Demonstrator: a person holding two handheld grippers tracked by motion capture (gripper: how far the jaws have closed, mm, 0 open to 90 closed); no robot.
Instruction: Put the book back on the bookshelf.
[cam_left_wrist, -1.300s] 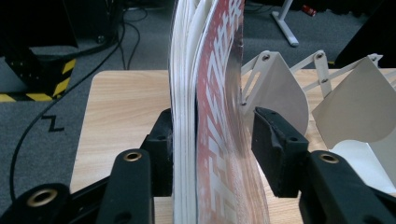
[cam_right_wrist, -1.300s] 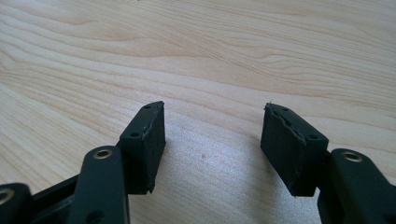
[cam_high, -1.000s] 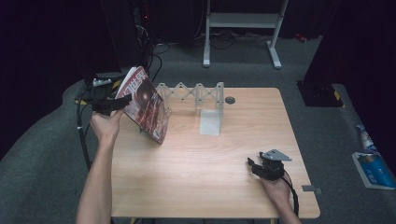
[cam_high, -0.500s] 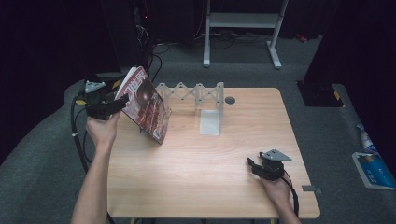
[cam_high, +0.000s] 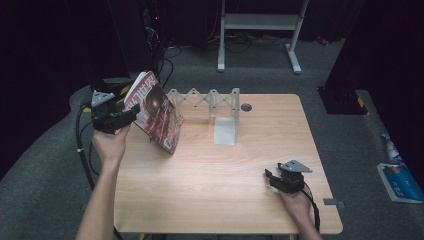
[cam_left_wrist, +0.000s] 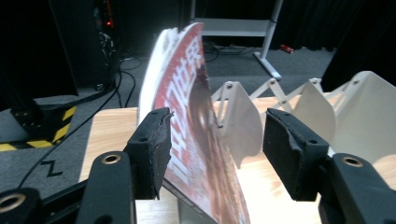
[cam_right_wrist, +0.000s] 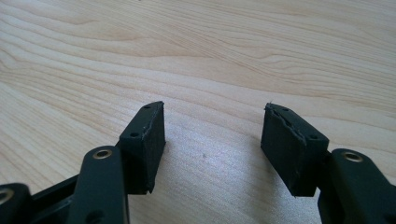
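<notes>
Magazine (cam_high: 156, 117) leans at ten o'clock on the table (cam_high: 215, 190), thin, floppy, glossy; your left gripper (cam_left_wrist: 212, 154) stands open around it. Pinch near its spine. Right gripper (cam_right_wrist: 212, 149) is open, empty.

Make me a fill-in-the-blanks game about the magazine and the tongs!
1. The magazine leans at the end of the white folding ____.
2. The left tongs stand ____, with a gap between the magazine and one pad.
3. The right tongs have nothing between them except the wooden ____.
4. The rack is ____ in colour.

Missing words: rack; open; table; white
</notes>
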